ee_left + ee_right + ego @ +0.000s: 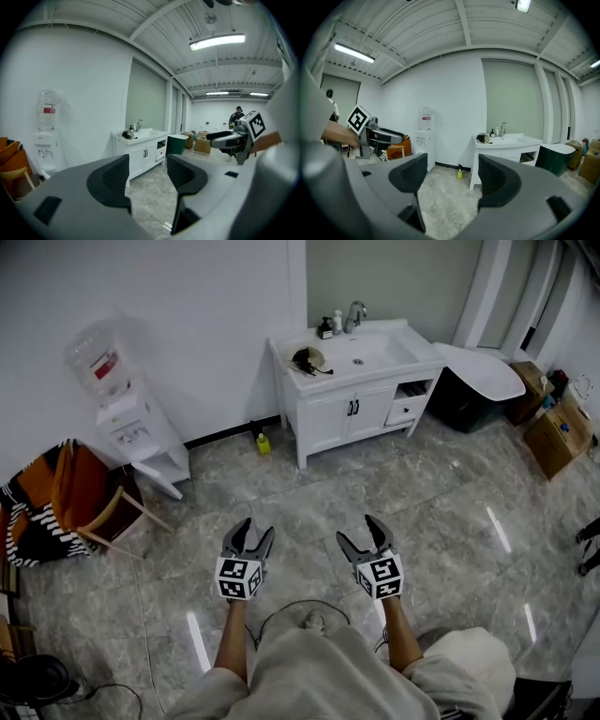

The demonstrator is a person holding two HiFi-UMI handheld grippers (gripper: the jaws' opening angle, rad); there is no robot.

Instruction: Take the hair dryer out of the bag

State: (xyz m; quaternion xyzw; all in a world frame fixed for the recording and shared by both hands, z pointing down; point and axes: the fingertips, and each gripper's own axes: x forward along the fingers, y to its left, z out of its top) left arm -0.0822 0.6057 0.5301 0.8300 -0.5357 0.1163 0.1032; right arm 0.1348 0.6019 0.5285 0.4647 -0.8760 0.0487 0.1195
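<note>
A dark object in a small tan bag (pixel 307 360) lies on the white vanity (pixel 352 404), left of the sink basin, far across the grey tiled floor from me. The bag also shows small in the left gripper view (pixel 126 135) and the right gripper view (pixel 483 138). My left gripper (pixel 255 532) and right gripper (pixel 361 532) are held side by side in front of my body, pointing toward the vanity. Both stand open with nothing between the jaws, as the left gripper (pixel 147 176) and right gripper (pixel 452 180) views confirm. I cannot make out a hair dryer as such.
A water dispenser (pixel 127 418) stands by the left wall, and a wooden chair with orange and striped cloth (pixel 66 498) sits nearer. A yellow bottle (pixel 263 443) is on the floor beside the vanity. A dark bin with a white lid (pixel 478 381) and cardboard boxes (pixel 558 432) are at the right.
</note>
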